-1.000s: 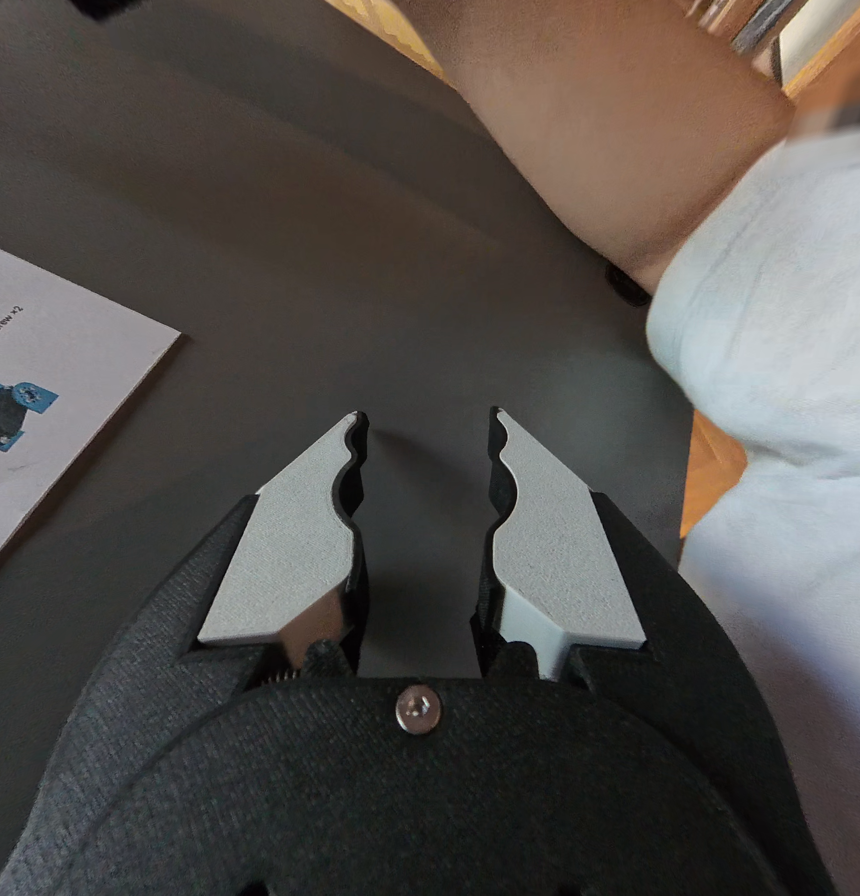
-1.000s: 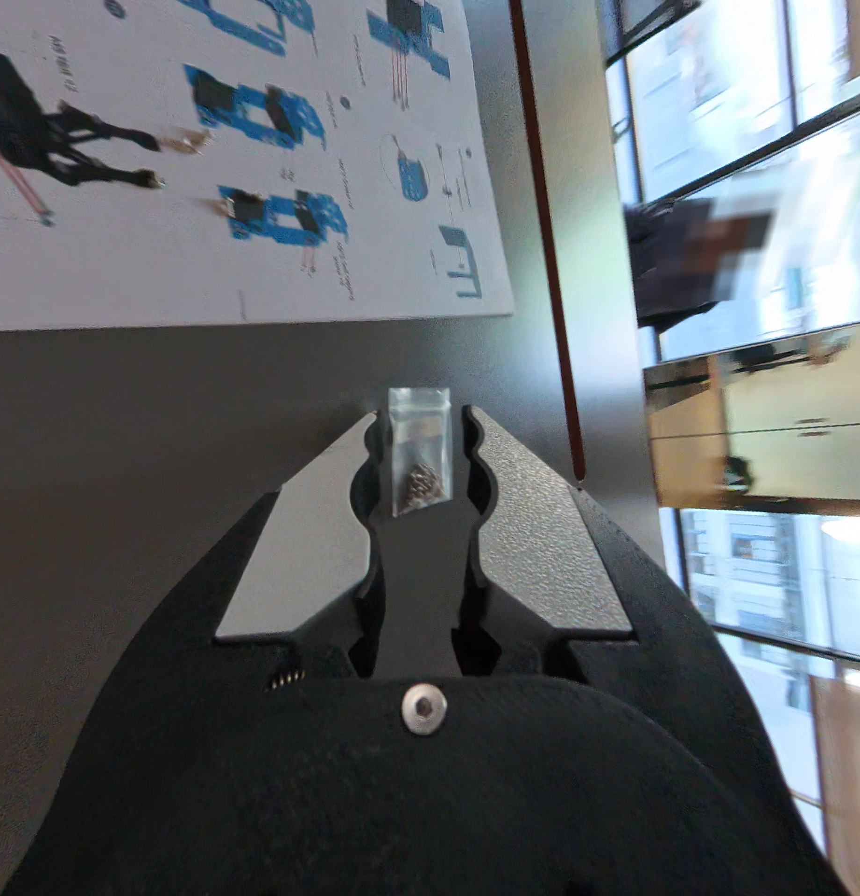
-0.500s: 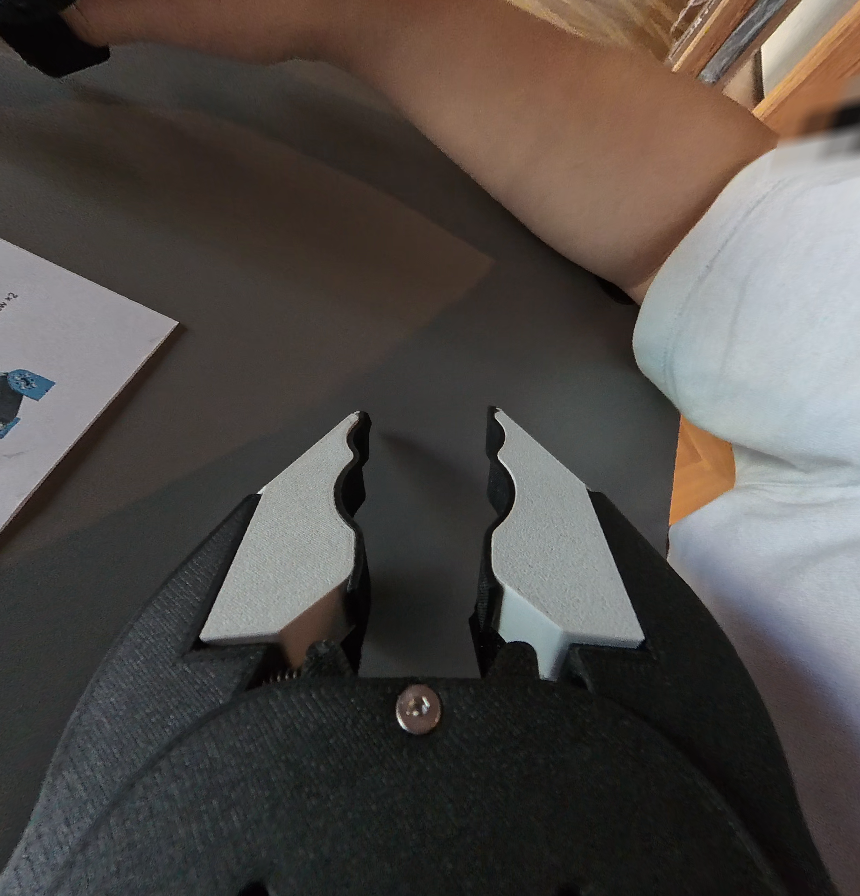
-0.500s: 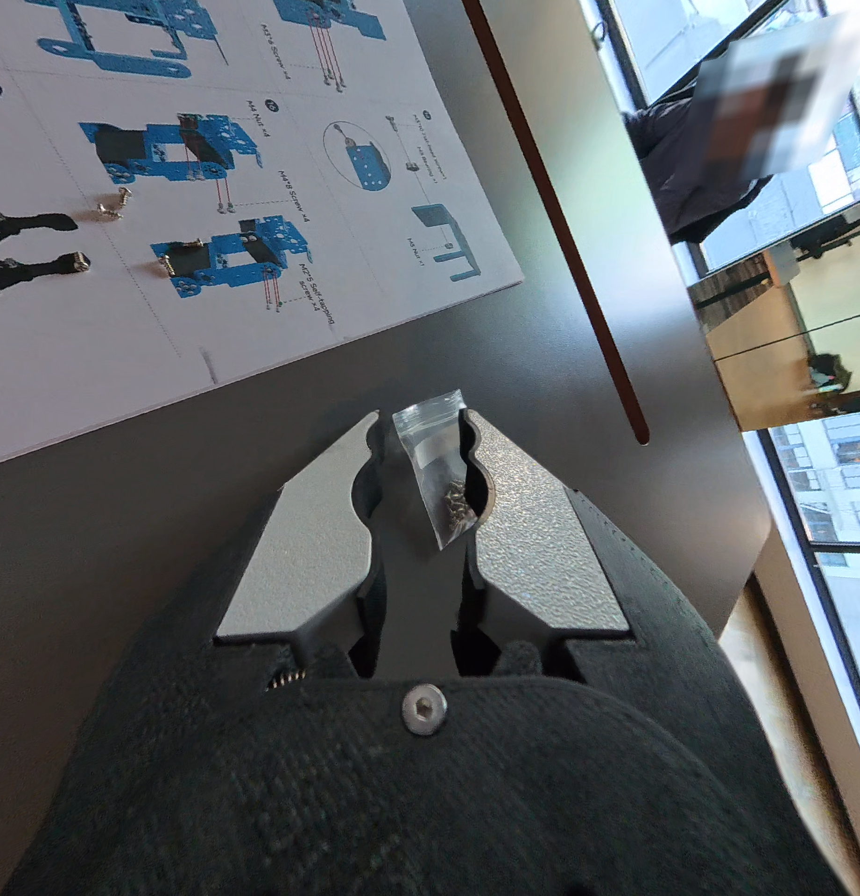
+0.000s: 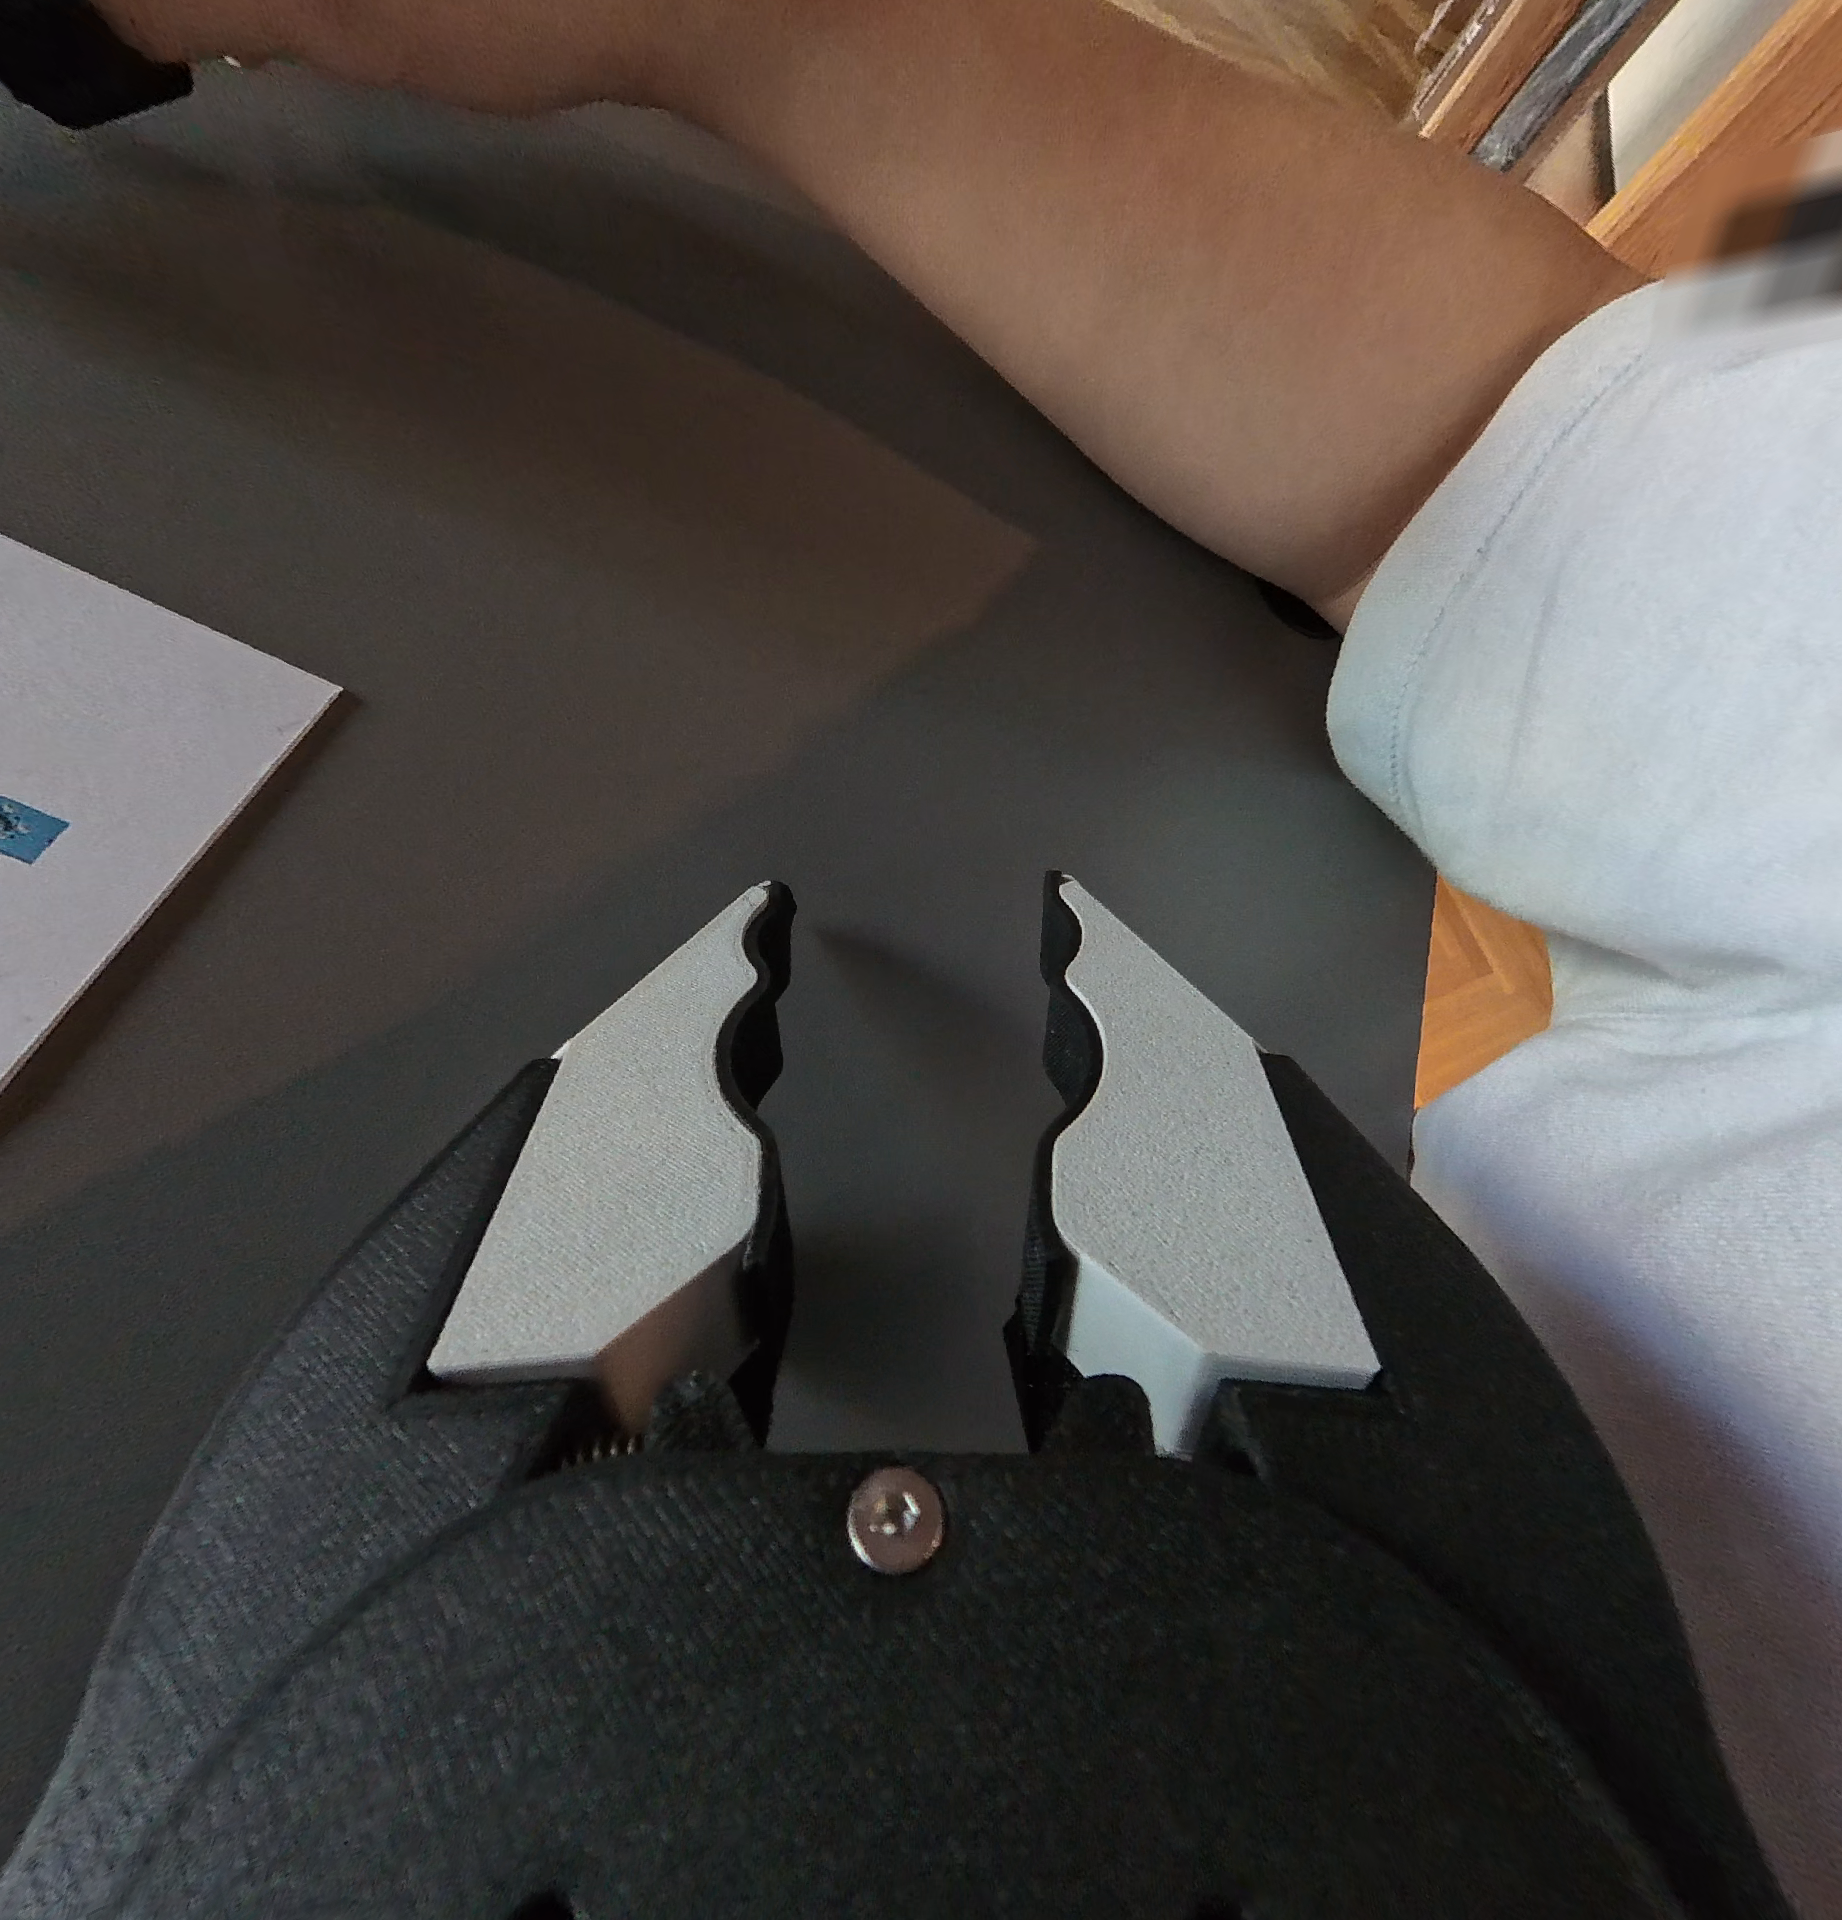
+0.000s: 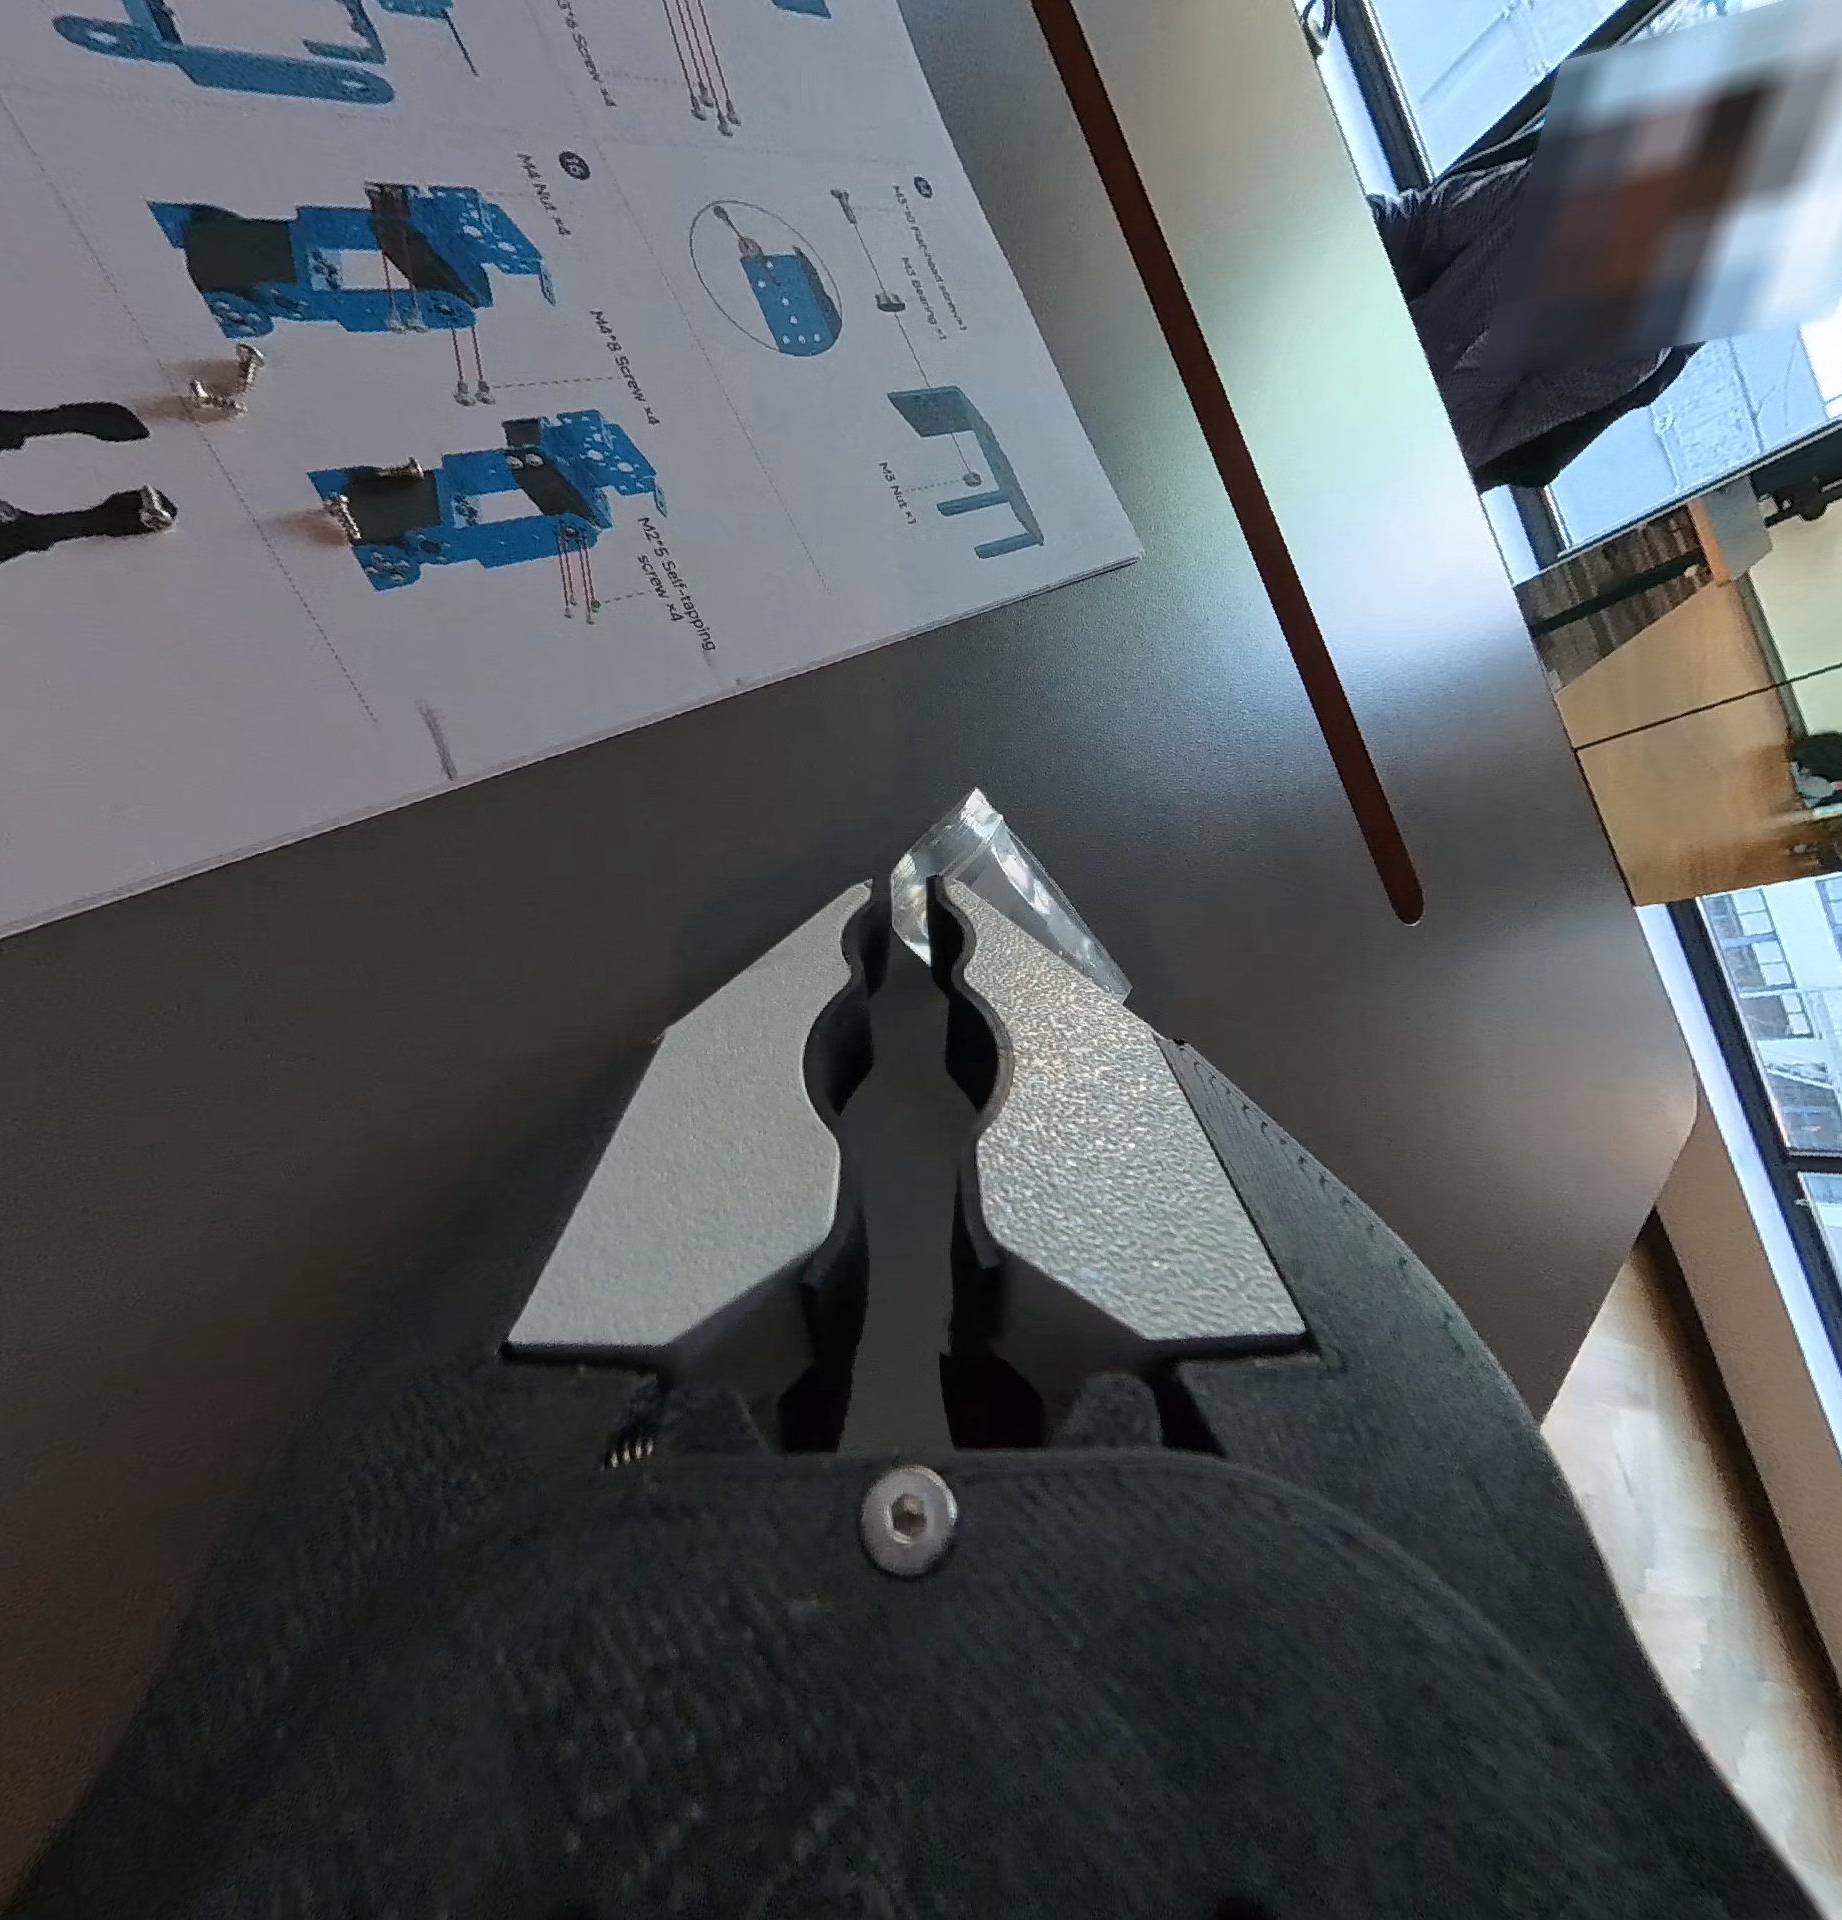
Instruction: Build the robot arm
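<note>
Your right gripper [image 6: 909, 883] is clenched on a small clear plastic bag [image 6: 984, 868], pinching it right at the fingertips near the middle of the right wrist view; the rest of the bag folds away over the right-hand finger (its contents are hidden from here). It hangs over the dark grey table [image 6: 377, 1039]. Across the upper left of that frame lies a white instruction sheet [image 6: 844, 436] with blue diagrams, and a few loose screws [image 6: 221, 384] rest on it near the left edge.

Your left gripper [image 5: 915, 894] is released, its fingers spread apart with only bare table [image 5: 543, 582] between them. A corner of the sheet [image 5: 138, 769] shows at the left edge of the left wrist view, well apart from the fingertips. Your bare forearm [image 5: 1052, 281] crosses the top of that frame, and your pale sleeve [image 5: 1623, 644] fills the right.
</note>
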### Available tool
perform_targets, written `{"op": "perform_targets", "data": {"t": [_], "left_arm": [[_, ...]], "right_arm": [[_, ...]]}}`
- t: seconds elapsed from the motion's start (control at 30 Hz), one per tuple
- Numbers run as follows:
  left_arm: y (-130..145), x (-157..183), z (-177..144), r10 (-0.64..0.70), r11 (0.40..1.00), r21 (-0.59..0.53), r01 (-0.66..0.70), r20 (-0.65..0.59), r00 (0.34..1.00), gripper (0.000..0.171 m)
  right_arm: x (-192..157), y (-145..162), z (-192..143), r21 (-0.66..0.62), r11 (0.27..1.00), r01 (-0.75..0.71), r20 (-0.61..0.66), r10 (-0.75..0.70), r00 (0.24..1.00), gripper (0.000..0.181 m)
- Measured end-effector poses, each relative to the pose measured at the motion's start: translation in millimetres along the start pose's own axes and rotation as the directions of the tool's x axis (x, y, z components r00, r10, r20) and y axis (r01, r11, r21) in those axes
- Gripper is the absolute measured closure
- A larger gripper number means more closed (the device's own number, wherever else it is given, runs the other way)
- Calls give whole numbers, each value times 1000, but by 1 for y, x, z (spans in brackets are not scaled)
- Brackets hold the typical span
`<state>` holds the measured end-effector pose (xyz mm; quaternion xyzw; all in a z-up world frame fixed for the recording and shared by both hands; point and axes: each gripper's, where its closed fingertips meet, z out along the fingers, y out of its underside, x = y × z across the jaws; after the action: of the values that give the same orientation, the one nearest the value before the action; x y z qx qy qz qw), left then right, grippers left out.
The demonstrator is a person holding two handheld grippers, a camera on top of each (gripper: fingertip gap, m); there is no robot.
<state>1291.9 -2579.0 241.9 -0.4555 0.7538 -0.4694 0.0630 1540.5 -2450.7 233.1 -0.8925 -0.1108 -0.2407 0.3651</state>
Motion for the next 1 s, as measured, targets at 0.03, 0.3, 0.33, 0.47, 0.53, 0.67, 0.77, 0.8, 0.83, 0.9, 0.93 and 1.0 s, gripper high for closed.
{"op": "perform_targets", "data": {"t": [0.03, 0.3, 0.33, 0.47, 0.53, 0.67, 0.77, 0.8, 0.83, 0.9, 0.93, 1.0], "left_arm": [[0, 0, 0, 0, 1000, 0, 0, 0, 1000, 124], [0, 0, 0, 3, 1000, -2, -3, -3, 1000, 125], [0, 0, 0, 3, 1000, -3, -3, -4, 1000, 125], [0, 0, 0, 4, 1000, -4, -4, -5, 1000, 125], [0, 0, 0, 5, 1000, -5, -5, -5, 1000, 126], [0, 0, 0, 4, 1000, -5, -4, -5, 1000, 127], [0, 0, 0, 5, 1000, -5, -5, -5, 1000, 127], [1, 0, 0, 5, 1000, -6, -5, -4, 1000, 127], [1, 0, 0, 6, 1000, -6, -6, -4, 1000, 127], [1, 0, 0, 6, 1000, -6, -6, -4, 1000, 127], [1, 0, 0, 6, 1000, -6, -6, -4, 1000, 127], [1, 0, 0, 6, 1000, -6, -6, -4, 1000, 127]], "right_arm": [[1, 0, 0, -1, 1000, 5, -4, -5, 1000, 179], [5, -11, -8, 56, 998, 2, 4, -2, 1000, 181], [5, -15, -10, 70, 996, -56, 43, 53, 998, 181], [9, -38, -29, 127, 919, -373, 266, 330, 906, 181], [10, -51, -42, 120, 830, -545, 420, 455, 786, 181], [20, -57, -52, 87, 637, -766, 603, 578, 550, 181], [22, -34, -40, 21, 620, -784, 588, 627, 511, 181], [24, -29, -37, 16, 620, -785, 581, 633, 512, 181], [28, -26, -35, 19, 610, -792, 577, 641, 507, 181], [35, -16, -31, 20, 621, -784, 542, 652, 530, 181], [37, -10, -28, 21, 638, -770, 520, 651, 553, 181], [38, -2, -22, 16, 666, -746, 490, 645, 587, 181]]}}
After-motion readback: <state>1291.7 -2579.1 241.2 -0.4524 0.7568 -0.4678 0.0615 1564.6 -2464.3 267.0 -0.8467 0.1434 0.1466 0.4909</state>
